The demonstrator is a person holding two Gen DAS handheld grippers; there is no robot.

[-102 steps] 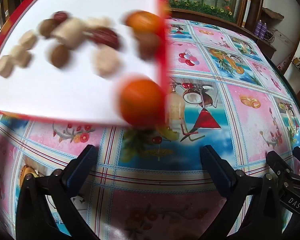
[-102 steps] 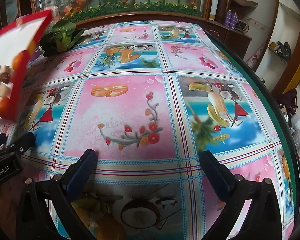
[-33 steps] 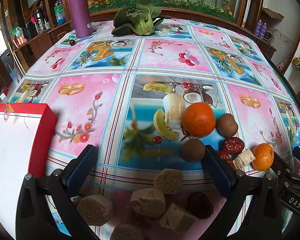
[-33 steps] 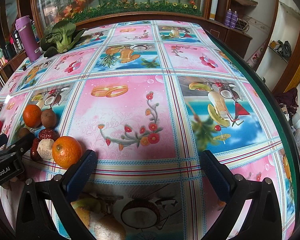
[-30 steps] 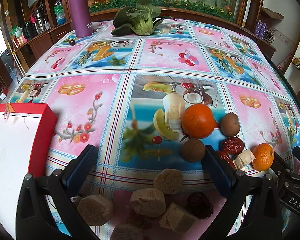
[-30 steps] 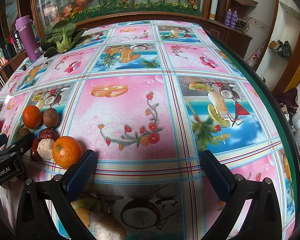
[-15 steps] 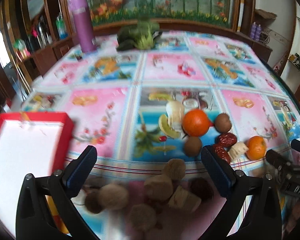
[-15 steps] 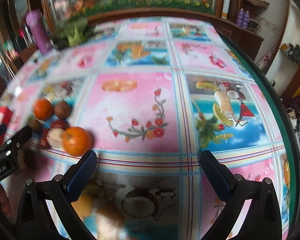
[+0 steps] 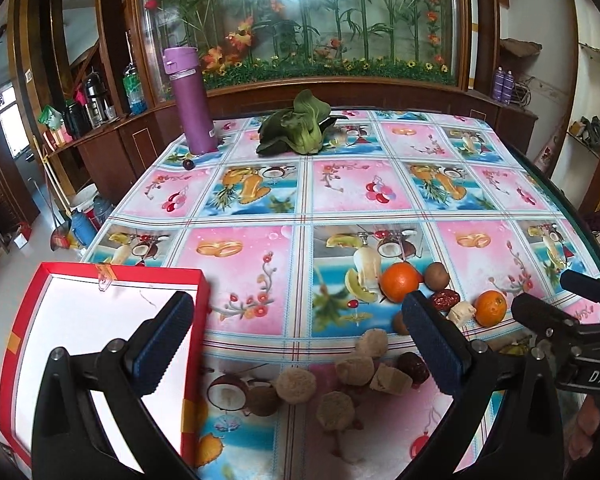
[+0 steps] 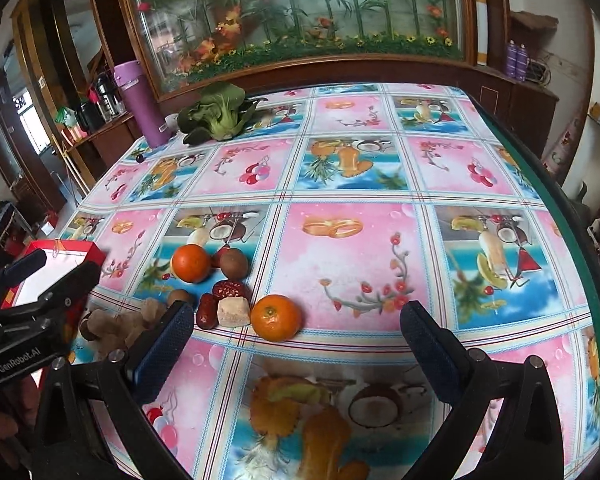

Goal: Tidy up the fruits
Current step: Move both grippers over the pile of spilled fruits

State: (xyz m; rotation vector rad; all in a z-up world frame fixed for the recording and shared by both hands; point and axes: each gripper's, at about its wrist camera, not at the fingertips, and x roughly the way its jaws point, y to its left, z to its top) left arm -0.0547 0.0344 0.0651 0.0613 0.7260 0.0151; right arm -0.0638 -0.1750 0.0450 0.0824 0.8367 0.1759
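A red tray (image 9: 120,274) with a bare white floor lies at the table's near left. Two oranges (image 9: 400,282) (image 9: 491,308), a brown kiwi-like fruit (image 9: 437,276), red dates (image 9: 445,300) and several beige chunks (image 9: 355,370) are scattered on the tablecloth to its right. My left gripper (image 9: 294,308) is open and holds nothing, raised above the tray's right rim and the chunks. My right gripper (image 10: 296,316) is open too, above the cloth, with one orange (image 10: 276,317), a beige cube (image 10: 233,312) and dates (image 10: 230,290) by its left finger.
A purple bottle (image 9: 190,100) and a head of bok choy (image 9: 300,126) stand at the table's far side, with a small dark fruit (image 9: 188,164) near the bottle. The table's green edge (image 10: 560,200) curves along the right. A hand (image 10: 4,420) shows at lower left.
The tray was tilted with the fruit on it; the fruit now lies on the table and the tray lies flat at the left. Both grippers have risen and pulled back, still open.
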